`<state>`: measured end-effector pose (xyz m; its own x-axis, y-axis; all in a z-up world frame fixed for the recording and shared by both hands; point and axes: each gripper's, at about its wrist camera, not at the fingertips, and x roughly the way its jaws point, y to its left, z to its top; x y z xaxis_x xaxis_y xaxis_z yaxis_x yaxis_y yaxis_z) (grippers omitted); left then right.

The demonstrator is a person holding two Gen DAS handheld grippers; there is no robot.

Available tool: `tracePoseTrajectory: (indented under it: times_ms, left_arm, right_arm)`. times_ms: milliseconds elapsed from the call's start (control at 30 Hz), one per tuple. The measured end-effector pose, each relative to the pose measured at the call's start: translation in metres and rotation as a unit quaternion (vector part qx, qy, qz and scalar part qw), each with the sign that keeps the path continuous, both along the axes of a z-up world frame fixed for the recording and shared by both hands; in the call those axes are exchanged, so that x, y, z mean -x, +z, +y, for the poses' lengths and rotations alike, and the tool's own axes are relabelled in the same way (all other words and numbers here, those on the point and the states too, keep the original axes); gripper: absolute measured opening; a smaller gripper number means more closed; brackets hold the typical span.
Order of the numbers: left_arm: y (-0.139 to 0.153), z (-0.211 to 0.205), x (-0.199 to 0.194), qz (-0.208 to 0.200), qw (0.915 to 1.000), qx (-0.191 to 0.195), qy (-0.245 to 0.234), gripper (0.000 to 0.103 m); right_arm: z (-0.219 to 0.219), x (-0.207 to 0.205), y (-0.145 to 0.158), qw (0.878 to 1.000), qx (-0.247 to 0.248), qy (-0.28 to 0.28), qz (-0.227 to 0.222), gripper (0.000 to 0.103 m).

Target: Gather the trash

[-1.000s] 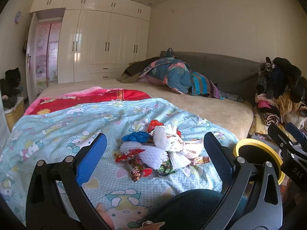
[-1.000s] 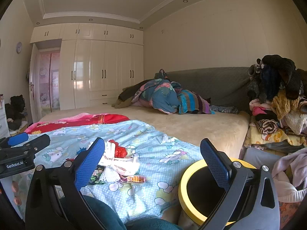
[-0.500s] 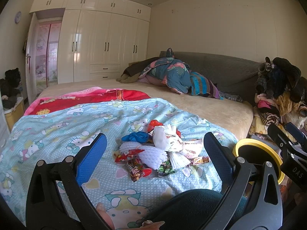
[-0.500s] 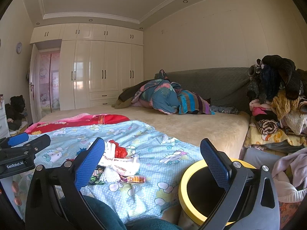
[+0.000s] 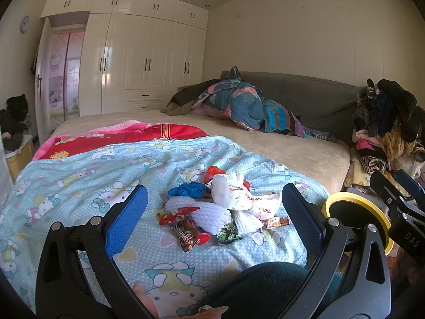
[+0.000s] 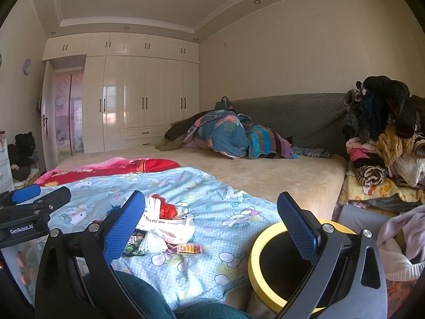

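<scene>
Left gripper (image 5: 213,207) spread wide, nothing btwn its pads, aimed at trash pile (image 5: 220,211) (wrappers, white foam nets, blue & red scraps) on light-blue cartoon blanket (image 5: 106,175). Right gripper (image 6: 209,220) also wide, empty, w/ yellow-rimmed bin (image 6: 259,242) just beside bed edge. Beige bed (image 6: 279,175), white wardrobes (image 5: 138,58) at back, clothes heap (image 6: 382,133) on right.
</scene>
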<state>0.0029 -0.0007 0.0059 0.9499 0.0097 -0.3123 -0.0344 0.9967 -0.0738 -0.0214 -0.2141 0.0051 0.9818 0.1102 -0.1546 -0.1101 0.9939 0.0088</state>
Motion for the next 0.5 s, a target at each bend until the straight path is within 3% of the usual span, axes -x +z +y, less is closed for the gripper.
tracePoseTrajectory:
  times_ms: [500]
  left_arm:
    - [-0.0020, -0.0017, 0.0020, -0.001, 1.0000, -0.001, -0.005, 0.093]
  right_arm:
    - [0.0012, 0.0001, -0.0024, 1.000, 0.000, 0.001, 0.003, 0.097]
